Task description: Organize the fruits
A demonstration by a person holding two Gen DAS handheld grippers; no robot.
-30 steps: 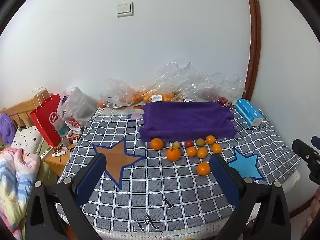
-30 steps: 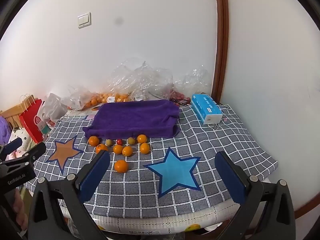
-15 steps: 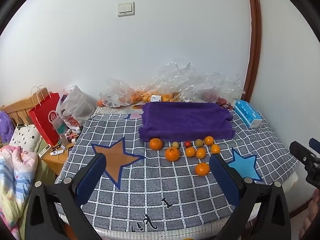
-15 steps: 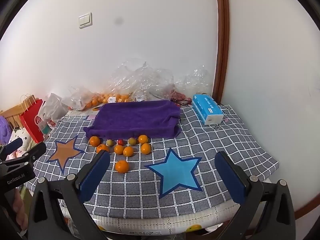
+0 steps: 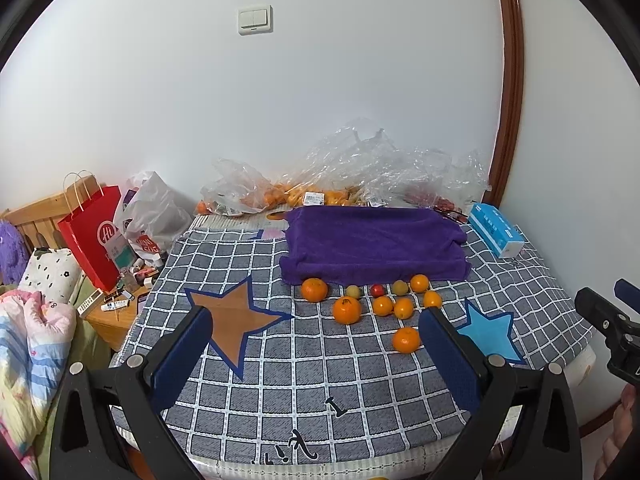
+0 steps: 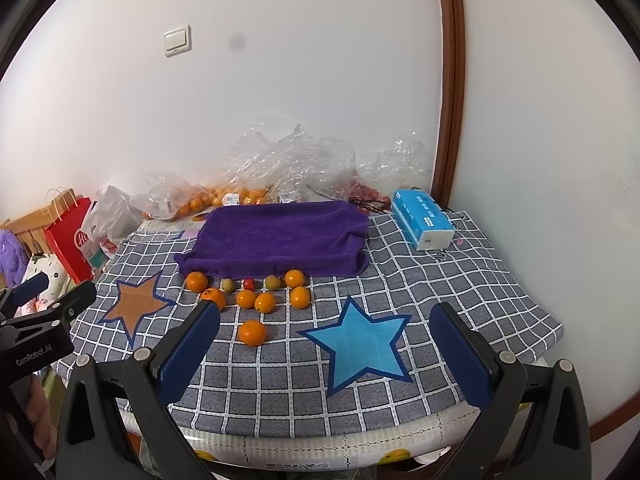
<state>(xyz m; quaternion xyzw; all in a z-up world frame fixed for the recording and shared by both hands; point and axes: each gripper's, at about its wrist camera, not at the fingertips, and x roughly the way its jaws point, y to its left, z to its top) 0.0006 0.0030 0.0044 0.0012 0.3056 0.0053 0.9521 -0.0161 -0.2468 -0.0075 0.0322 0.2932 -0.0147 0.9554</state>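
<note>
Both the left tongs [image 5: 314, 334] and the right tongs [image 6: 326, 328] hang spread wide and empty above the near edge of the checked worktop [image 6: 460, 280]. The fruits [image 6: 256, 294] lie loose in a cluster at 12 o'clock from the left tongs and 11 o'clock from the right, just before the purple towel [image 6: 276, 240]. One orange [image 6: 252, 332] sits apart at the cluster's 6 o'clock.

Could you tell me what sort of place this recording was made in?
Probably a bedroom at home rather than a lab. A wooden bed frame with patterned bedding stands left of the cloth-covered table, a red shopping bag sits on a cluttered nightstand, and bagged fruit lies against the wall.
</note>
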